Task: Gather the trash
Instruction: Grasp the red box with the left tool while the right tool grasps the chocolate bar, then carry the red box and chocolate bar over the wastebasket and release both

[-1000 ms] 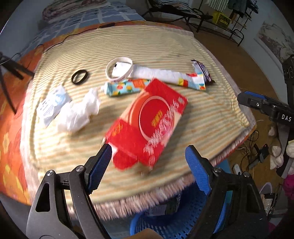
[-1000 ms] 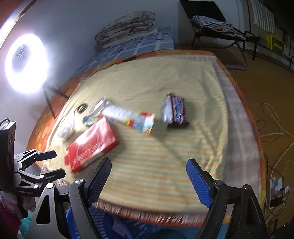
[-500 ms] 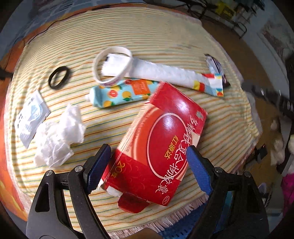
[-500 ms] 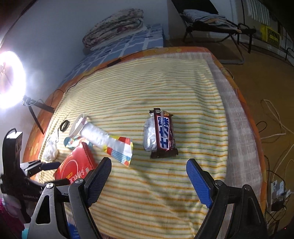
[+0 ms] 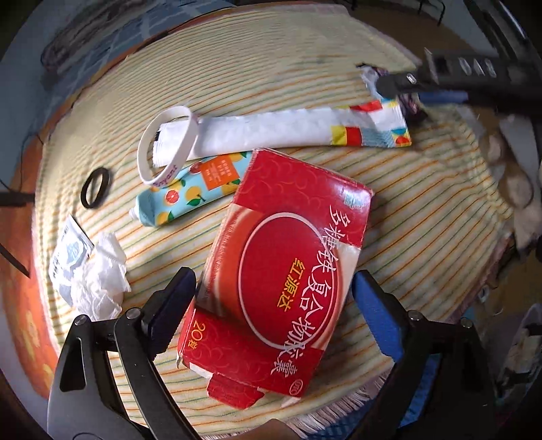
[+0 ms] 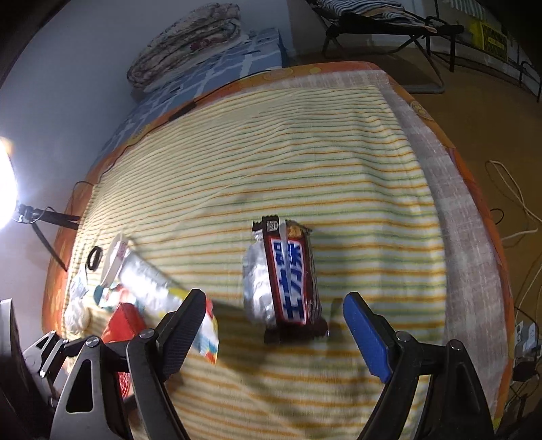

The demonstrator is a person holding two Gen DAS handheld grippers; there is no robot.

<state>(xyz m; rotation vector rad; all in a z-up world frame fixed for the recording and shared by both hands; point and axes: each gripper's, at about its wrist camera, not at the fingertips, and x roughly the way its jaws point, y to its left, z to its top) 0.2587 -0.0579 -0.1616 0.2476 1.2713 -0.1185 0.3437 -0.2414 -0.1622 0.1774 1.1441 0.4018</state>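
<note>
A red box with Chinese print (image 5: 288, 270) lies on the striped cloth (image 5: 423, 220). My left gripper (image 5: 272, 304) is open, its fingers on either side of the box's near end. Behind it lie a fruit-print tube (image 5: 189, 189), a long white wrapper (image 5: 288, 132) and a white wristband (image 5: 167, 145). Crumpled tissue (image 5: 101, 274) and a small sachet (image 5: 69, 250) lie at the left. My right gripper (image 6: 274, 325) is open, straddling a chocolate bar wrapper (image 6: 291, 277) with silver foil. The red box (image 6: 123, 325) shows at the right wrist view's lower left.
A black ring (image 5: 96, 188) lies left of the wristband. The cloth's fringed front edge (image 5: 321, 416) is close below the box. The right gripper's body (image 5: 474, 78) hangs over the far right. Folded bedding (image 6: 189, 37) and a folding chair (image 6: 389, 23) stand beyond the table.
Both grippers moved forward and down. The left one now has the red box between its fingers; the right one closed in on the chocolate bar wrapper.
</note>
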